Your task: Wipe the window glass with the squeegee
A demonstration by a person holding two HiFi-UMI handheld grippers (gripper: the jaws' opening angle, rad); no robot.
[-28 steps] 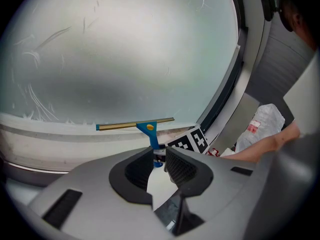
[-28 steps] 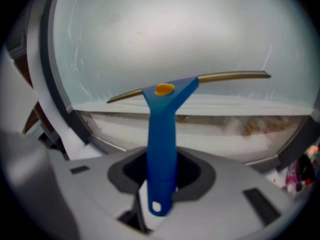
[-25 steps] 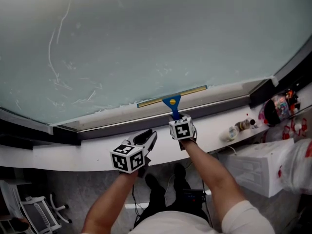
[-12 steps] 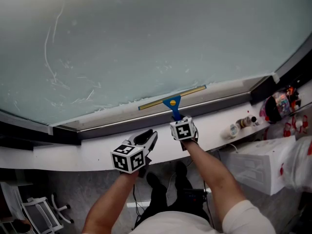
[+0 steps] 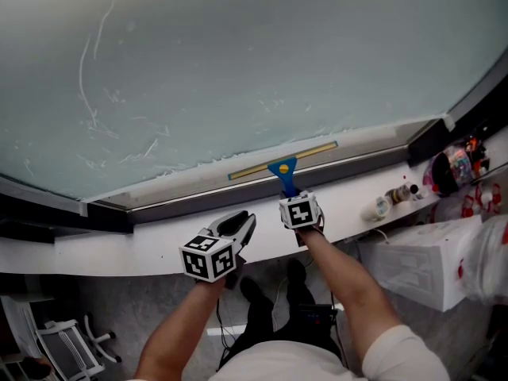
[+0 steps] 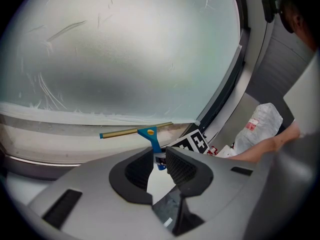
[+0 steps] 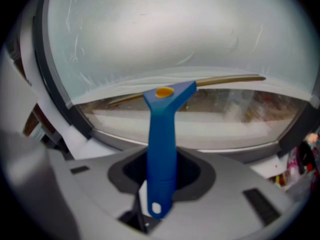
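Observation:
The squeegee [image 5: 283,167] has a blue handle with a yellow dot and a long brass-coloured blade. Its blade lies along the bottom edge of the frosted window glass [image 5: 254,62], just above the frame. My right gripper [image 5: 290,194] is shut on the handle [image 7: 161,134] from below, and the handle stands upright between the jaws of the right gripper [image 7: 161,171]. My left gripper [image 5: 240,224] hangs lower left of it over the white sill, apart from the squeegee. The jaws of the left gripper [image 6: 159,156] stand a little apart with nothing between them. Streaks and foam marks remain on the left of the glass.
A white sill [image 5: 119,248] runs below the dark window frame [image 5: 468,105]. At its right end lie small bottles [image 5: 393,201] and colourful packets [image 5: 452,173]. A white plastic bag [image 5: 432,264] sits below them. A chair [image 5: 55,344] stands on the floor at lower left.

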